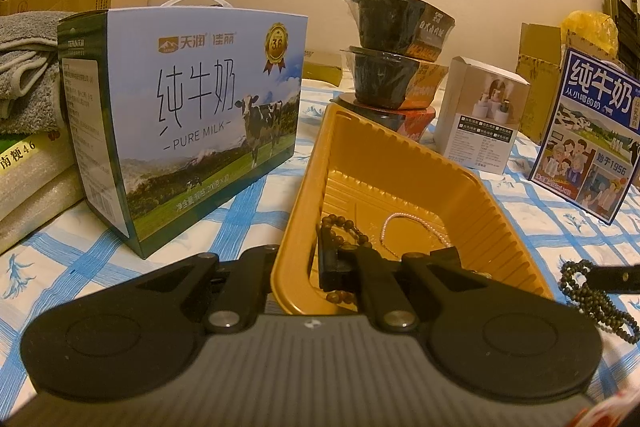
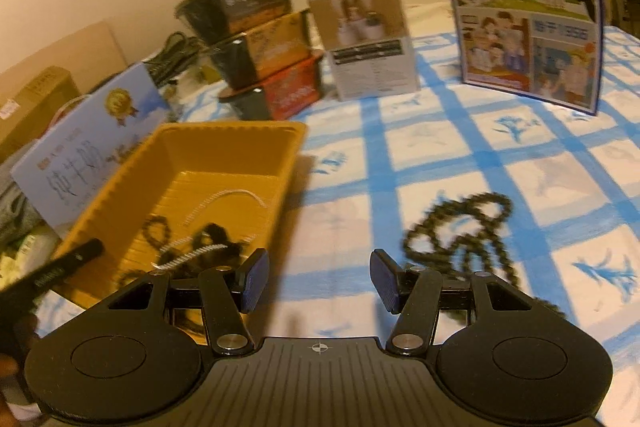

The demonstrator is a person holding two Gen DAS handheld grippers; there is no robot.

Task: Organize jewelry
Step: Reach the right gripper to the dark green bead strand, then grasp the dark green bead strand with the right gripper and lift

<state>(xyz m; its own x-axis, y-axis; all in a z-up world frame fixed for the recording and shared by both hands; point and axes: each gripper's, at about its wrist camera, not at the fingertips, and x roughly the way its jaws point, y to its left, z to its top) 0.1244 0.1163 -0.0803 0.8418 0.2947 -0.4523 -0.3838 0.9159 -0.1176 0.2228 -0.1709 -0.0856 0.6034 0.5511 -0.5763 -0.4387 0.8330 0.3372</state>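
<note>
A gold plastic tray (image 1: 496, 211) (image 2: 224, 139) lies on the blue-checked cloth. In it are a brown bead bracelet (image 1: 344, 227), a thin pearl chain (image 1: 404, 223) (image 2: 224, 201) and a twisted white cord (image 2: 192, 253). My left gripper (image 1: 332, 259) hangs over the tray's near rim; its jaws look shut on the tray's near wall. My right gripper (image 2: 316, 281) is open and empty just above the cloth, right of the tray. A long dark green bead necklace (image 2: 464, 231) (image 1: 592, 291) lies heaped on the cloth by its right finger.
A pale blue milk carton (image 1: 192, 123) stands left of the tray. Stacked noodle bowls (image 1: 396, 55) (image 2: 260, 39) and a small white box (image 1: 480, 119) (image 2: 368, 39) stand behind it. A dark blue milk box (image 2: 524, 3) stands at the far right. Folded towels (image 1: 24, 67) are at the left.
</note>
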